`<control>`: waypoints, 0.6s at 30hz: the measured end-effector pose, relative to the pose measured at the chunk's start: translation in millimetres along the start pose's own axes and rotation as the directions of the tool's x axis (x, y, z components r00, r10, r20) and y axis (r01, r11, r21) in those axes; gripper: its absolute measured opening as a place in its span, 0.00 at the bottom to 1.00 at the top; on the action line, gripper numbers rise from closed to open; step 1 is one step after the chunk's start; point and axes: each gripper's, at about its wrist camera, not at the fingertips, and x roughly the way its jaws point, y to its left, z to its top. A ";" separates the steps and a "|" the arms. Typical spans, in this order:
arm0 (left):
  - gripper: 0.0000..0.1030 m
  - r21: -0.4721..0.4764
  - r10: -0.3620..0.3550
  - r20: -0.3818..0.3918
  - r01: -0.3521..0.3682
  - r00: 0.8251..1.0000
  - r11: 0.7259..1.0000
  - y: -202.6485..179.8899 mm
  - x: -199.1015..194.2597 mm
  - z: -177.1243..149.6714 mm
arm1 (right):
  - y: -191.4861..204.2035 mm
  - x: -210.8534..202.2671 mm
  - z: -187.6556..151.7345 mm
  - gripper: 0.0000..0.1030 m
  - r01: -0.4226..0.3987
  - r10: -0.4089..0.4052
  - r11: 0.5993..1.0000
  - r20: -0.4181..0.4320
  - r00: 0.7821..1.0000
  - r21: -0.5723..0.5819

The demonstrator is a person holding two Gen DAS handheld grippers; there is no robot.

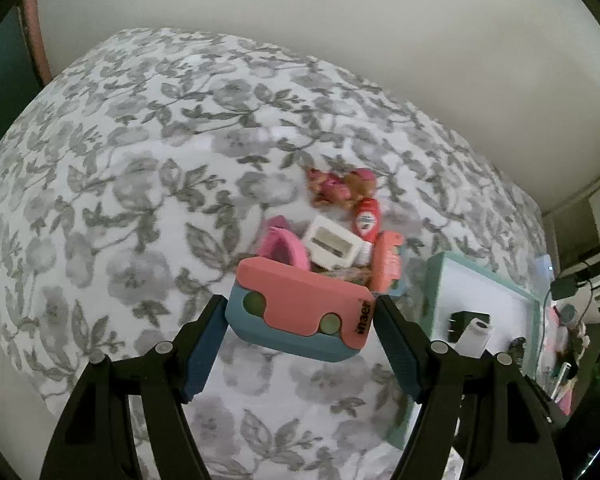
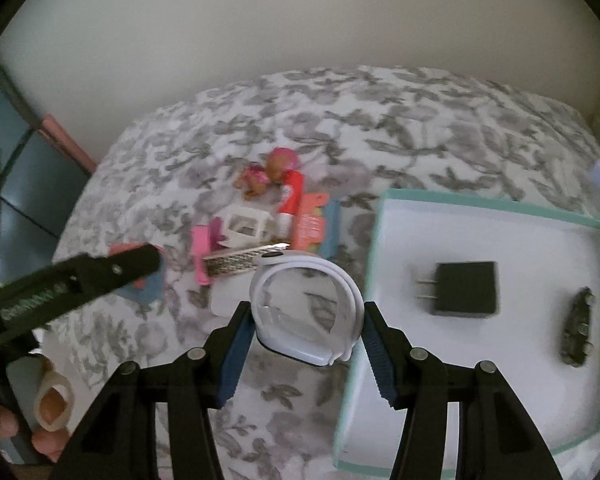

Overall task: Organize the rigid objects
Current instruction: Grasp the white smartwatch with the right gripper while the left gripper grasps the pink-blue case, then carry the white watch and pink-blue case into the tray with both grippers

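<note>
Pink-and-blue case (image 1: 300, 312) sits clamped between the left gripper (image 1: 300, 308) fingers, above the floral bedspread (image 1: 120, 200). White wristband (image 2: 308, 312) is pinched in the right gripper (image 2: 306, 320), beside the teal tray (image 2: 380, 240). Tray holds a black charger (image 2: 466, 288) and a dark small object (image 2: 578, 330), well apart. Behind: cluttered pile with pink doll (image 2: 268, 172), red tube (image 2: 290, 196), white sharpener (image 2: 246, 224).

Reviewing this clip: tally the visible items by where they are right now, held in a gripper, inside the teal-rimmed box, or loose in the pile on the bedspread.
Held in a gripper: 2, pink and blue case in left gripper, white band in right gripper.
Inside teal box: 2, black charger, dark toy car.
Loose pile: about 7, partly overlapping and blurred.
Total: about 11.
</note>
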 end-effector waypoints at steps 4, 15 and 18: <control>0.73 0.021 -0.040 -0.005 0.041 0.999 0.999 -17.2 -0.3 -3.8 | -14.8 -9.3 -2.7 0.55 0.027 -0.027 0.999 -0.005 1.000 0.028; 0.73 0.140 -0.060 0.000 0.059 0.998 0.988 -72.3 -6.7 -16.3 | -59.7 -41.2 -7.2 0.55 0.128 -0.132 0.982 0.019 0.991 0.136; 0.73 0.180 -0.055 -0.014 0.056 0.998 0.982 -88.6 -3.0 -22.2 | -77.1 -52.8 -8.5 0.55 0.157 -0.165 0.972 0.035 0.986 0.174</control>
